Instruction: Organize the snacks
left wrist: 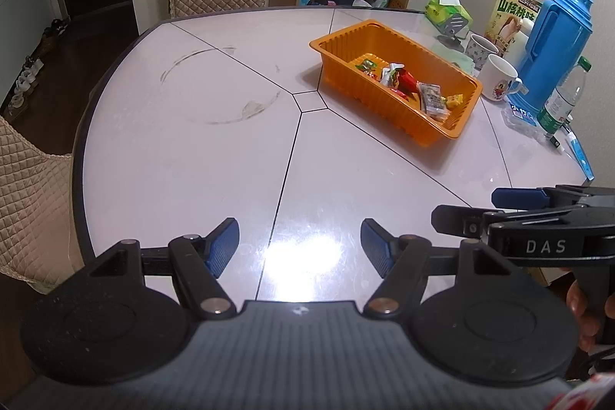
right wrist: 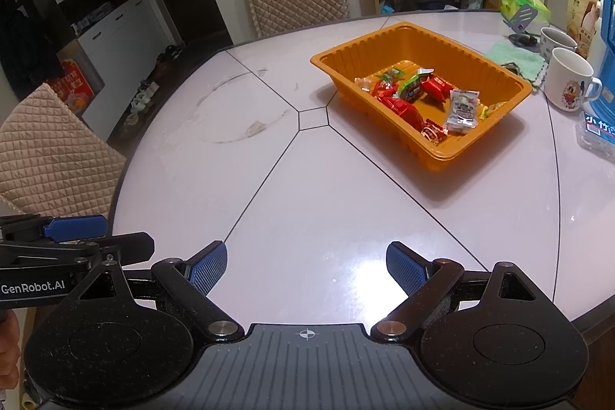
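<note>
Both claws, left claw (left wrist: 300, 246) and right claw (right wrist: 306, 268), are held open, empty, over the pale surface (right wrist: 307, 187); wrapped snacks (right wrist: 419, 98) are contained in the ribbed orange plastic tray (right wrist: 434, 152), upper right, white mugs (right wrist: 569, 79) beside it.

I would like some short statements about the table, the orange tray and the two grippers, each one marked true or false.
1. The snacks lie inside the orange tray. True.
2. The left gripper is shut on a snack. False: it is open, with nothing between its fingers.
3. The right gripper is open and empty. True.
4. The orange tray stands on a chair. False: it stands on the table.
5. Two mugs stand on the table beside the tray. True.
</note>
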The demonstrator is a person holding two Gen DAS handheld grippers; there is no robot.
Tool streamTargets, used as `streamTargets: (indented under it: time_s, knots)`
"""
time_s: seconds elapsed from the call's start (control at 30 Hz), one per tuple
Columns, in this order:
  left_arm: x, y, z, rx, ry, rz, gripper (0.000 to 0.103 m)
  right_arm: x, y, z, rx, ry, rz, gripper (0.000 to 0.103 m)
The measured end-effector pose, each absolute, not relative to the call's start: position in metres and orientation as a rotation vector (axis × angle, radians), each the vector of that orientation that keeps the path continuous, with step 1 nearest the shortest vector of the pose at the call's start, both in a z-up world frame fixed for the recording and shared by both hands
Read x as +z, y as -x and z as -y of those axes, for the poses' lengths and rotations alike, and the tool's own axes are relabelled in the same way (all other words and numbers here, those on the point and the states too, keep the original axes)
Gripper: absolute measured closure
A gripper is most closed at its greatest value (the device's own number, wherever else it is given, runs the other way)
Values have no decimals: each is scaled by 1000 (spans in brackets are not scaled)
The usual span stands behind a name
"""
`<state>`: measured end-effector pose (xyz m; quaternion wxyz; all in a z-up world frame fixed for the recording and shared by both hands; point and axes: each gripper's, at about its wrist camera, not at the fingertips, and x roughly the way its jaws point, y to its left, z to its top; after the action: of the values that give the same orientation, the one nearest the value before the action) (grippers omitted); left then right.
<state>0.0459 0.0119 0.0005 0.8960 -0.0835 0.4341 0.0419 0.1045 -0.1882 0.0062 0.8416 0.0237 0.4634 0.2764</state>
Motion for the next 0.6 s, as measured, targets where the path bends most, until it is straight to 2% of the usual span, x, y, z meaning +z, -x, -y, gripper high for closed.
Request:
streamTargets:
  time_s: [0.6]
  knots:
    - [-4,-58,-14,77,173,-910,35,0,-112,189,574,-55,-986,14]
